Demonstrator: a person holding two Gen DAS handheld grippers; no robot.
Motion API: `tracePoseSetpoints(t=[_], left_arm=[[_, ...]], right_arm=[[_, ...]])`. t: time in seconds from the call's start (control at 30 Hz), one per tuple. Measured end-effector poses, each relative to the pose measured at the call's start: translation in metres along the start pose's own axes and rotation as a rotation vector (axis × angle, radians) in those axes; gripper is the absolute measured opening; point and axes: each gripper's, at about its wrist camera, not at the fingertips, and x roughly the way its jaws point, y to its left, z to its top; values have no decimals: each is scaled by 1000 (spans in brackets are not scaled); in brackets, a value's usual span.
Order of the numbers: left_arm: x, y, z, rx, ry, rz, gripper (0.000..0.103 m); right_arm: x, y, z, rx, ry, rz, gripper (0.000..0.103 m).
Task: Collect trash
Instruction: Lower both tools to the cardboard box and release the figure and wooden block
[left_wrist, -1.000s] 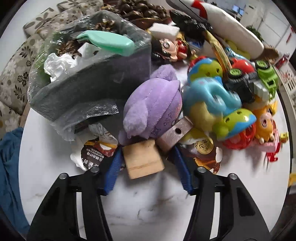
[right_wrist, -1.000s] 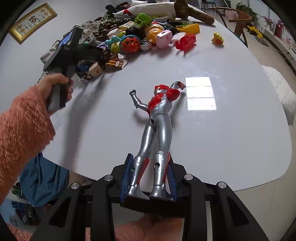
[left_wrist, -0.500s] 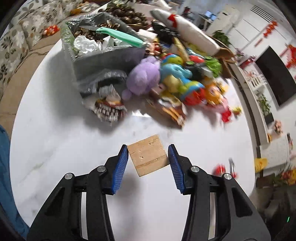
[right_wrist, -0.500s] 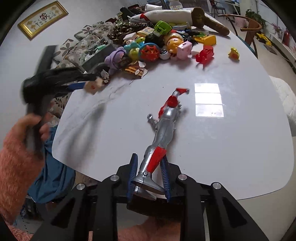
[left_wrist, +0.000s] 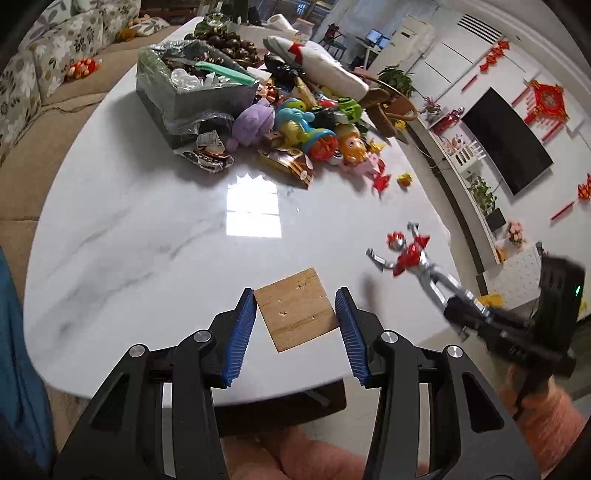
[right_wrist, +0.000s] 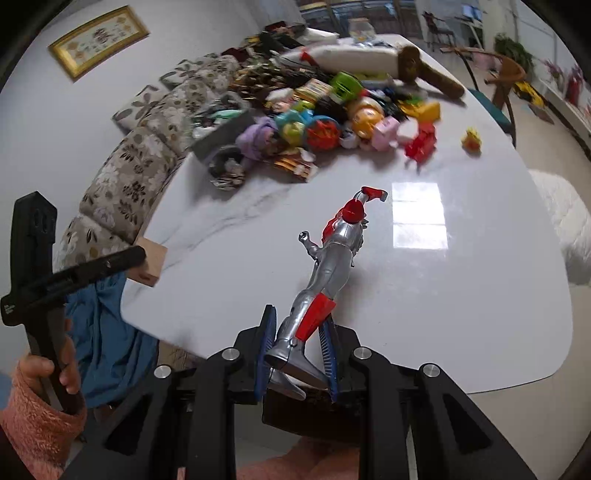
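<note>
Gripping wood block (left_wrist: 296, 309) btwn left jaws; right jaws clamp action figure (right_wrist: 326, 269) by legs.

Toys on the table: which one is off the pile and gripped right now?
The silver-and-red action figure, clamped by its legs in the right gripper, apart from the heaped toys at the table's far end. The left gripper holds a wooden block.

A home living room: floral sofa (left_wrist: 26, 70), wall-mounted television (left_wrist: 508, 142), red festive wall ornaments (left_wrist: 546, 99), toy-strewn marble table (left_wrist: 155, 229).
</note>
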Motion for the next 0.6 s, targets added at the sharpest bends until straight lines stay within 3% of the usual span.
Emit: tracePoseSetpoints(t=[0.17, 0.33, 0.47, 0.6], left_arm=[[-9, -7, -44, 40, 81, -1, 44], [6, -12, -104, 86, 237, -19, 44], [39, -13, -144, 139, 339, -19, 44], [92, 0, -178, 115, 434, -19, 44]], right_arm=[[-20, 24, -25, -82, 57, 45, 24], [-27, 45, -70, -175, 206, 82, 24], [-21, 54, -111, -260, 331, 103, 24], [16, 41, -145, -211, 428, 102, 24]])
